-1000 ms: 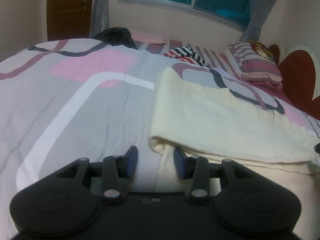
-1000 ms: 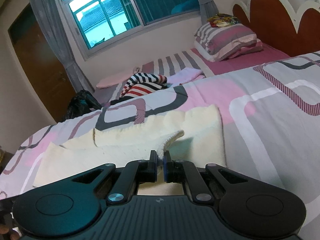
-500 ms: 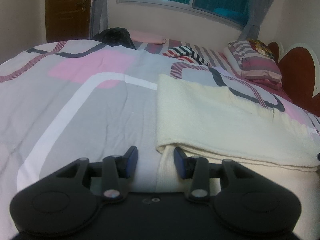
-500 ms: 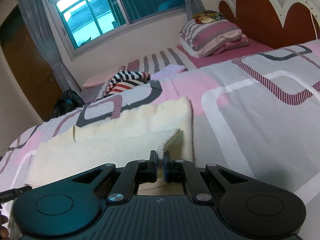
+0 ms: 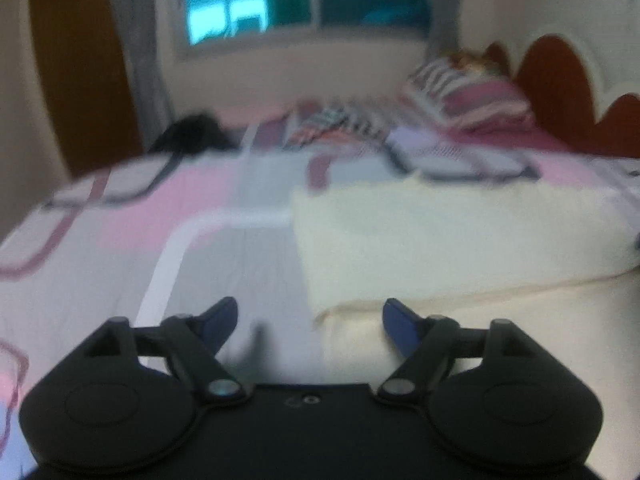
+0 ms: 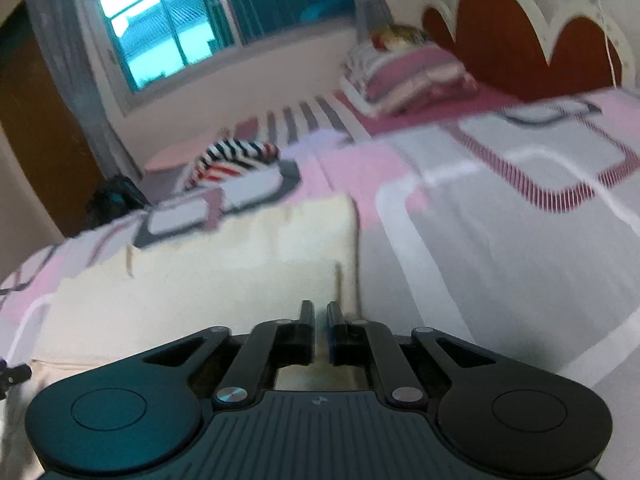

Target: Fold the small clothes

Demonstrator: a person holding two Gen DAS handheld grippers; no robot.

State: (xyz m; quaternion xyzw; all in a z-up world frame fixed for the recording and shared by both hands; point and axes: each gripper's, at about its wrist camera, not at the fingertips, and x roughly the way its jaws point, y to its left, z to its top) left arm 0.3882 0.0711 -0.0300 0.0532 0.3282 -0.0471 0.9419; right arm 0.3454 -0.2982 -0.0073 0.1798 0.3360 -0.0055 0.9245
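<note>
A cream knit garment (image 5: pixel 440 248) lies folded over itself on the patterned bedspread (image 5: pixel 160 248). My left gripper (image 5: pixel 310 318) is open and empty, just in front of the garment's near left corner. In the right wrist view the same garment (image 6: pixel 208 280) lies flat, its folded top layer ending at a corner right ahead. My right gripper (image 6: pixel 319 312) has its fingers almost together with a thin gap, at the garment's near right corner; no cloth shows between them. Both views are blurred.
A striped garment (image 6: pixel 236 158) and a pink one lie at the bed's far side. Striped pillows (image 6: pixel 404 76) lean by the red headboard (image 6: pixel 500 28). A dark bag (image 5: pixel 192 136) sits near the wooden door. Window and curtains stand behind.
My left gripper has opened wider and swung right. The right gripper brought the garment's corner down onto the lower layer, and the cloth no longer shows between its fingers.
</note>
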